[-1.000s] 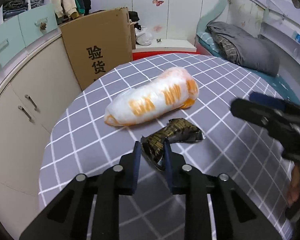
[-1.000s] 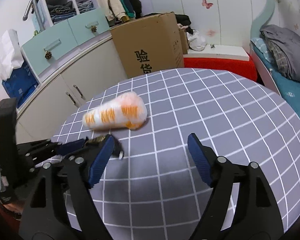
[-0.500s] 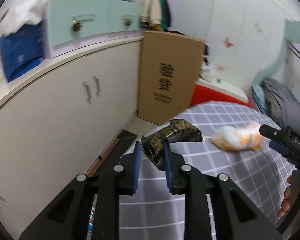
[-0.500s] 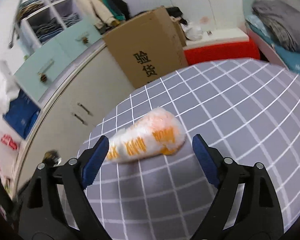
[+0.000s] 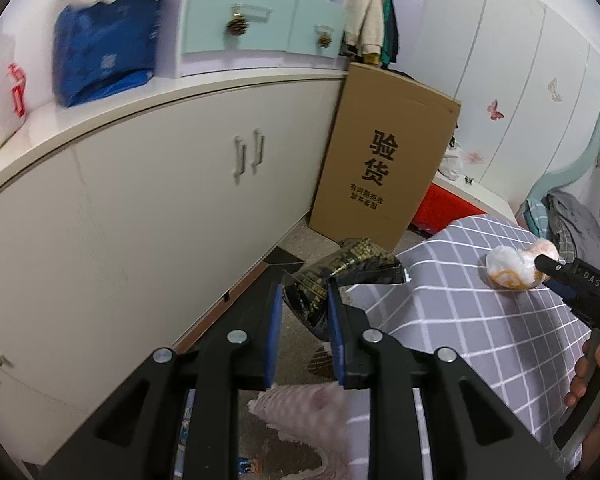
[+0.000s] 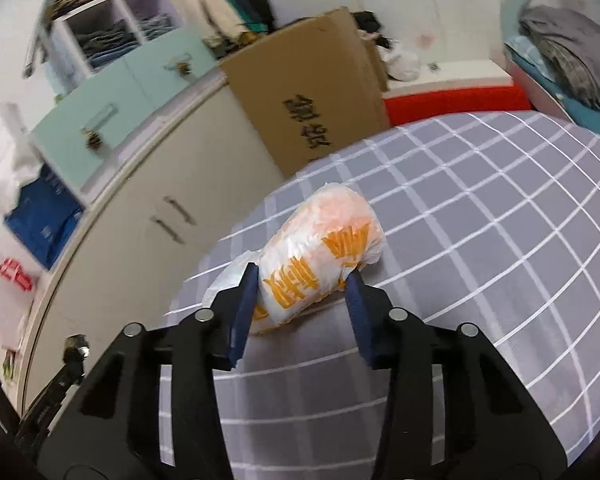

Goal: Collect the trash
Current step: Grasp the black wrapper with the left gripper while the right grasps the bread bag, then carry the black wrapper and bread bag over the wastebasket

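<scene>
My left gripper (image 5: 305, 296) is shut on a crumpled black and gold wrapper (image 5: 340, 268). It holds the wrapper in the air past the table's left edge, above the floor. A white plastic bag with orange print (image 6: 320, 264) lies on the grey checked tablecloth (image 6: 480, 280) near that edge. My right gripper (image 6: 302, 280) straddles the bag's near end. Its jaws are closing, and both blue pads touch the bag's sides. In the left wrist view the same bag (image 5: 512, 268) shows at the far right, with one right finger on it.
A tall cardboard box (image 5: 384, 164) leans against white cabinets (image 5: 140, 200) left of the table. Something pale pink (image 5: 300, 412) lies on the floor below my left gripper. A red bench (image 6: 452, 102) and a bed with grey bedding (image 6: 568, 44) stand behind the table.
My left gripper swung left off the table with the wrapper and now faces the cabinets. My right gripper moved up to the bag, and its wide jaws narrowed onto the bag's sides.
</scene>
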Tool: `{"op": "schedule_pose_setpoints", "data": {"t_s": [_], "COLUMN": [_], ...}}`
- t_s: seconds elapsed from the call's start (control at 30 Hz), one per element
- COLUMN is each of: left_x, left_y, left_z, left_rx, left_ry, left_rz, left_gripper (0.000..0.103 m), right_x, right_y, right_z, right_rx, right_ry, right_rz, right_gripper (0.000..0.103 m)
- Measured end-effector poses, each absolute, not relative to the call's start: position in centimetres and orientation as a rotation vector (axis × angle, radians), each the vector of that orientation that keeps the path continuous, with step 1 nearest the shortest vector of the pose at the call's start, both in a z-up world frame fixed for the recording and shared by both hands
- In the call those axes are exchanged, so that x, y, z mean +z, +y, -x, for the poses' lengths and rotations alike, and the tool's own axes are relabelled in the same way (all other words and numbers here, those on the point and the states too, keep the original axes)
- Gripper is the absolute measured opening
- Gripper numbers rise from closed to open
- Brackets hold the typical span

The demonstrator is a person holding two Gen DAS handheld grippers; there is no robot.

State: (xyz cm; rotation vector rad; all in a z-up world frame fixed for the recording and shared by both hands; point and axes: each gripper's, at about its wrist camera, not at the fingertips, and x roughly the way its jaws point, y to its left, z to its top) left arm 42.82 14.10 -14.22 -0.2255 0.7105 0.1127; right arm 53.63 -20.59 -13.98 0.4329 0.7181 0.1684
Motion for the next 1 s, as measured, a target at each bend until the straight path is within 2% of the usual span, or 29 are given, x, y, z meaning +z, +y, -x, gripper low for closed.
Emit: {"op": "schedule_pose_setpoints", "data": {"t_s": [0.27,0.43,0.73,1.0], "left_x": [-14.8,-16.0,-22.6,-30.8], "left_y": [20.6,25.4,33.1,35.3], "left_z": [-37.8,-33.8,-28.5,-28.0], "left_rx": [0.196,0.267,0.380,0.394], "left_ry": [0.713,0.729,0.828,0.944], "left_rz": [0.257,0.272,0.338,0.396], "left_gripper": [0.021,0.021,0.021,0.021], "right_x": [-10.2,-10.3,-16.5,-25.8], "right_y": [-8.6,0.3,11.8,16.6], "right_z": [-48.6,-45.5,-42.2,-40.7], "right_rx": [0.397,0.516,0.634,0.625], "right_ry": [0.665,0.660,0.791,0.926], "right_rz": [-0.274,-0.152,-0.053,0.046], "right_gripper": [0.040,0.040,0.040,0.041]}}
